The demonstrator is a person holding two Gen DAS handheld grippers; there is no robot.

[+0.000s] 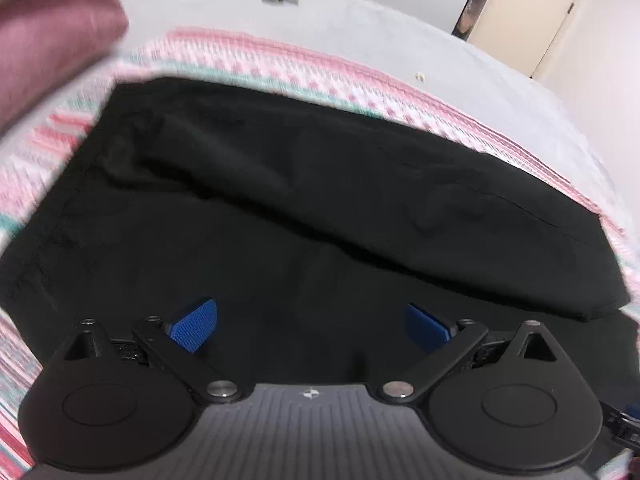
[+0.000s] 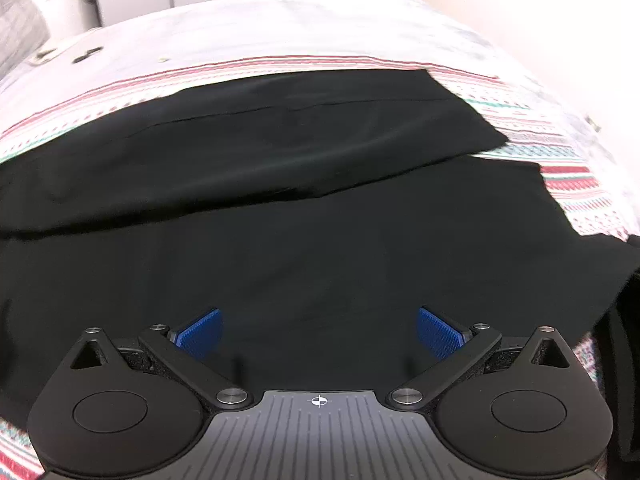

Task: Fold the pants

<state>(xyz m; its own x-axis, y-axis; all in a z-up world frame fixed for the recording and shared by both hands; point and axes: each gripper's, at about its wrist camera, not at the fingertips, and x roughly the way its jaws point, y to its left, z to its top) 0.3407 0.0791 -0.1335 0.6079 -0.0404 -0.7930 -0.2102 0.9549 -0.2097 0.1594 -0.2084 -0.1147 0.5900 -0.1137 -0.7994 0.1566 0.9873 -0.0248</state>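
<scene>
While one pair of black pants (image 1: 304, 208) lies across a striped cloth (image 1: 280, 56) on the bed (image 1: 360, 20), two grippers hover above.
Left gripper (image 1: 312, 326) and right gripper (image 2: 318, 332) both spread apart, empty; one mauve garment (image 1: 48, 32) nearby.

Pants on blanket on bed.
Pants (image 1: 320, 208) atop blanket (image 1: 280, 56); one leg overlaps the other; bed (image 2: 280, 24) beyond.
</scene>
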